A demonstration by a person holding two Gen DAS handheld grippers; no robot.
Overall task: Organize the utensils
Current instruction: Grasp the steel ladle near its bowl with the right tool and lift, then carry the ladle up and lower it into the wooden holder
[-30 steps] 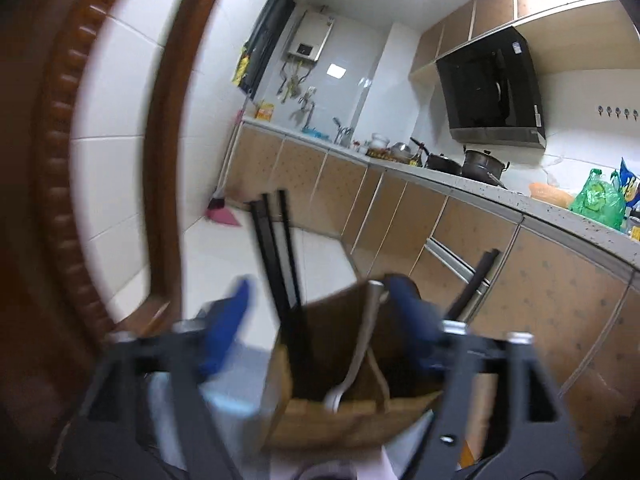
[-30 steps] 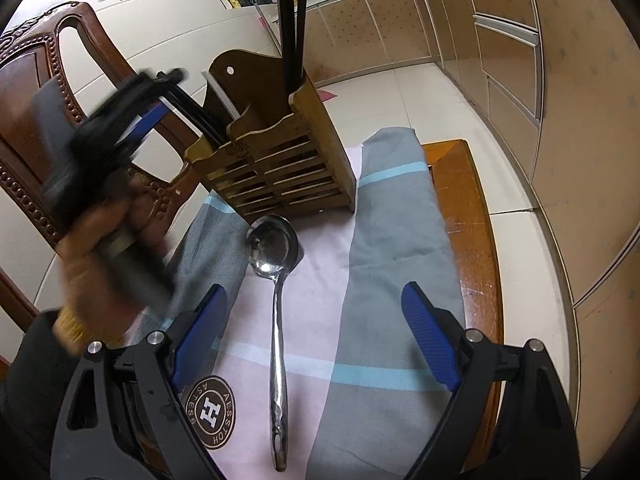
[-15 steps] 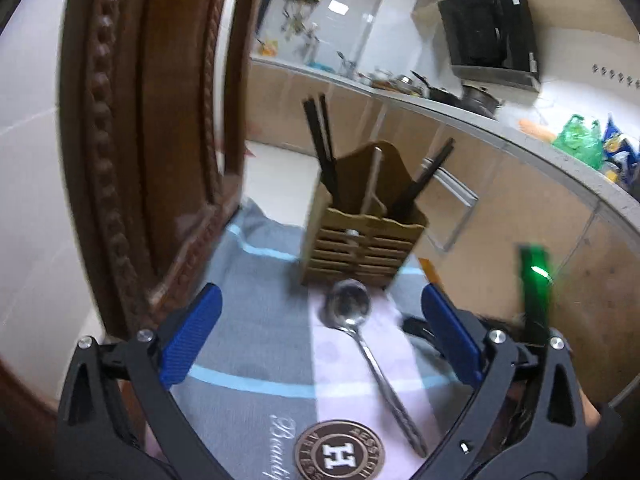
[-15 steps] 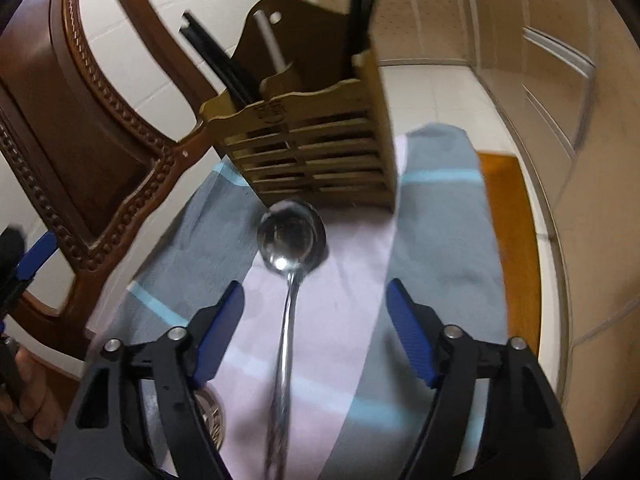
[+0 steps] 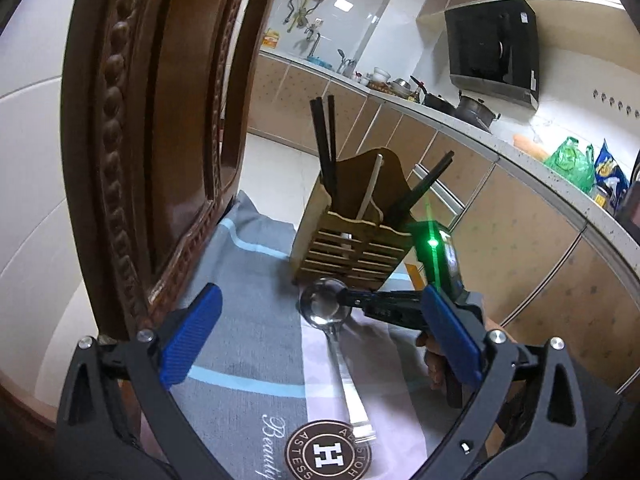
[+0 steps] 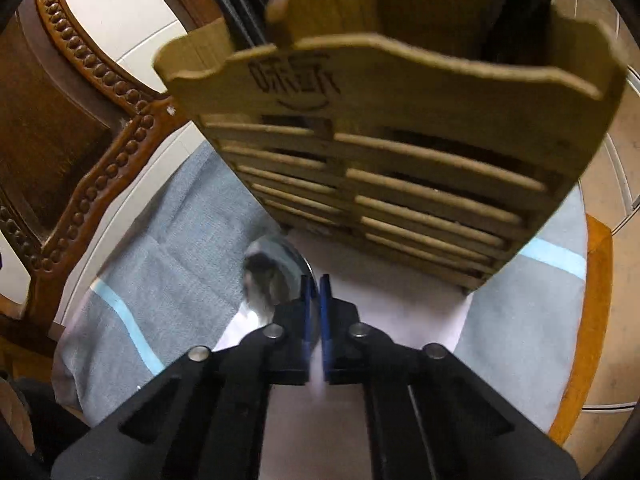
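Two grippers: right gripper (image 6: 315, 280) clamped on ladle (image 5: 325, 307) bowl rim, center frame, just below wooden holder (image 6: 400, 168); left gripper (image 5: 316, 344) wide open, ladle handle between fingers, untouched.

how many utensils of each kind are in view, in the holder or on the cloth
black chopsticks in the wooden holder: 4, in 2 pairs
white utensil handle in the holder: 1
steel ladle on the cloth: 1
total: 6

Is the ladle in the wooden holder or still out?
Out. The ladle lies flat on the cloth, its bowl just before the wooden holder.
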